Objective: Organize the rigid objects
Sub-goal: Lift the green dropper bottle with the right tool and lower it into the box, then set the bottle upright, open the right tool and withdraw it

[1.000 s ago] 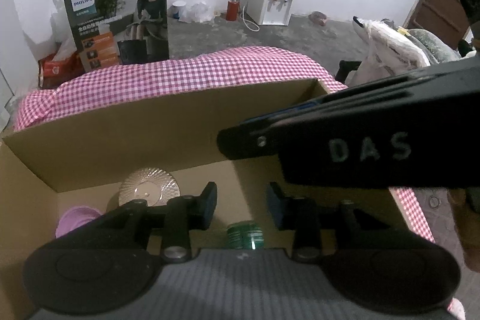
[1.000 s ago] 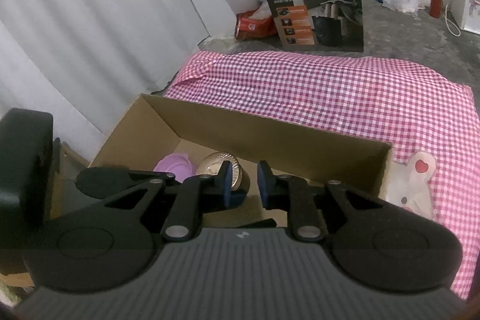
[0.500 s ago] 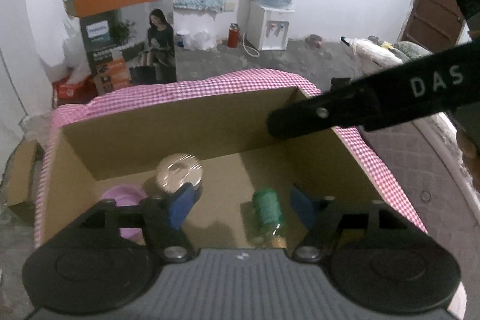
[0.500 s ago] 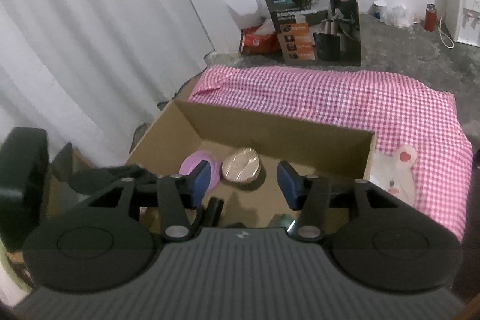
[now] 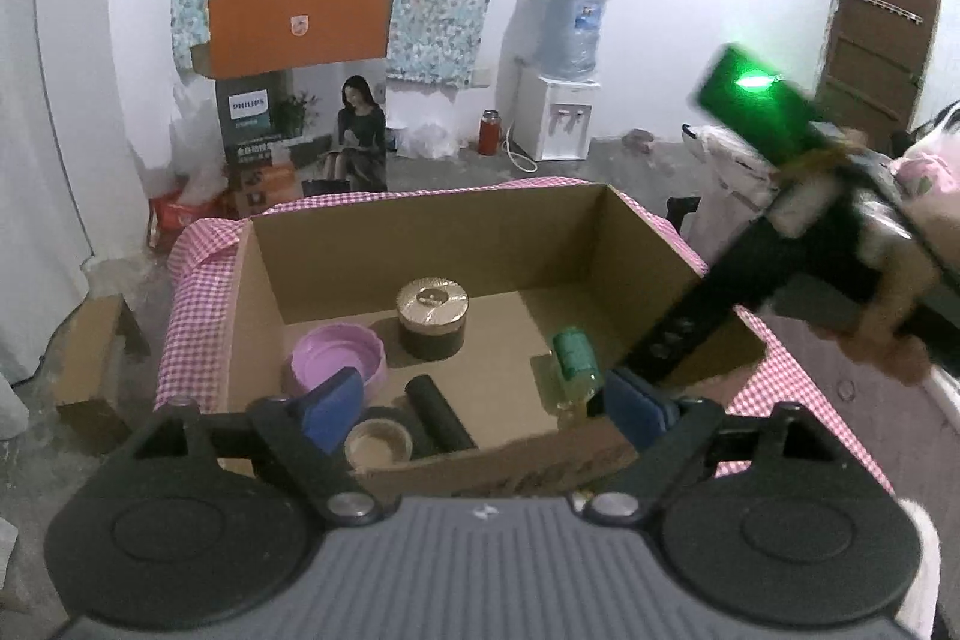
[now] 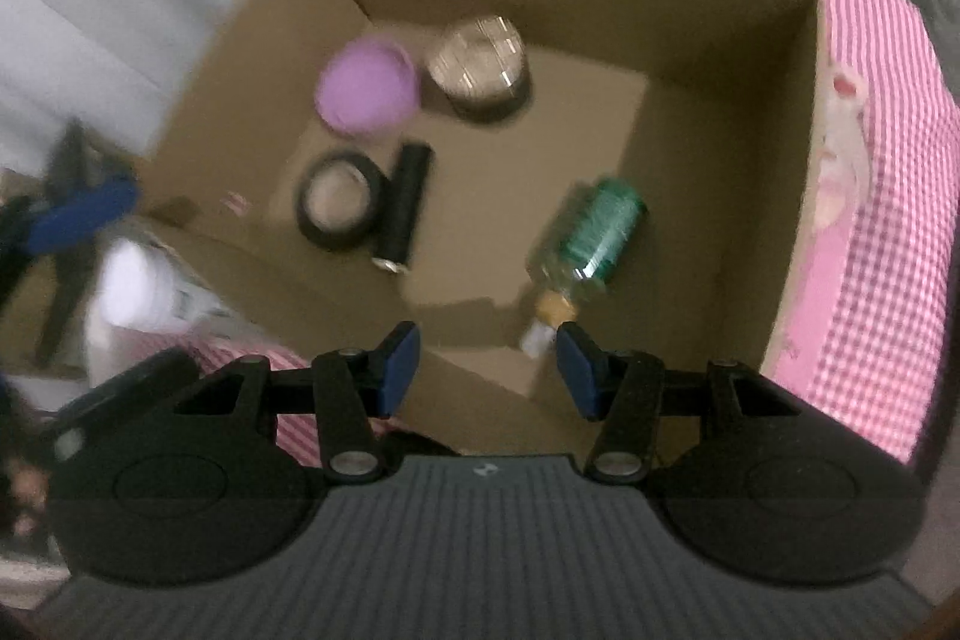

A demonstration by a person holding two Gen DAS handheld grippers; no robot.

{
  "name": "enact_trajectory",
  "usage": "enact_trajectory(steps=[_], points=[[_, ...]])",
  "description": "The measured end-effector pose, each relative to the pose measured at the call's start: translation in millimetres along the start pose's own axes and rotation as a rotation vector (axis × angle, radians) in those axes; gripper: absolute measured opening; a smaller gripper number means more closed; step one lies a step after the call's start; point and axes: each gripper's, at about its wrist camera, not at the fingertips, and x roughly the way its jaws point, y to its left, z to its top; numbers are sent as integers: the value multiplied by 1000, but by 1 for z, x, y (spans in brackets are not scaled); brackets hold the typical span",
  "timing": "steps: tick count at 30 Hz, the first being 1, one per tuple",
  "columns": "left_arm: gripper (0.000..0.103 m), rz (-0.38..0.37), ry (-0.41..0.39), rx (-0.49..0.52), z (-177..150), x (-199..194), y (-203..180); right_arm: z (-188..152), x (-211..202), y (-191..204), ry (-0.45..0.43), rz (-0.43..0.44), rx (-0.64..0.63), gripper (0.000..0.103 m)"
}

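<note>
My left gripper (image 5: 486, 409) hangs above the near edge of the cardboard box (image 5: 432, 232), its fingers having just spread wide, nothing between them. My right gripper (image 6: 487, 370) points steeply down over the box's near edge, fingers parted and empty. The green bottle (image 6: 591, 235) lies on its side near the box's right wall, cap toward the near edge, just beyond my right fingers.

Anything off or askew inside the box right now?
Only the green-labelled bottle: it lies on its side near the right wall of the cardboard box, while the gold-lidded jar and pink bowl sit upright. No spill visible.
</note>
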Motion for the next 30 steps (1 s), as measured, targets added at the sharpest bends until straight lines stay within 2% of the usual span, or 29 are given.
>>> enact_trajectory(steps=[5, 7, 9, 15, 17, 18, 19, 20, 21, 24, 30], points=[[89, -28, -20, 35, -13, -7, -1, 15, 28, 4, 109, -60, 19, 49], [89, -32, -30, 52, -16, -9, -2, 20, 33, 1, 140, -56, 42, 47], [89, -34, -39, 63, -19, -9, -3, 25, 39, 0, 155, -98, 41, 47], [89, -56, -39, 74, -26, -7, -2, 31, 60, -7, 207, -95, 88, 46], [89, -55, -34, 73, -27, -6, -1, 33, 66, -7, 215, -87, 97, 43], [89, -56, -32, 72, -28, -5, 0, 33, 70, -8, 222, -88, 99, 39], [89, -57, -31, 69, -28, -5, 0, 32, 73, -8, 230, -85, 97, 30], [89, -58, -31, 65, -29, -6, 1, 31, 76, -8, 240, -88, 91, 27], [89, -61, -33, 61, -29, -6, 2, 31, 75, -7, 229, -98, 72, 24], [89, -62, -34, 51, -28, -5, 4, 32, 70, -4, 191, -108, 46, 21], [89, -64, -30, 47, -29, -4, 5, 45, 31, -6, 49, -101, 42, 16]])
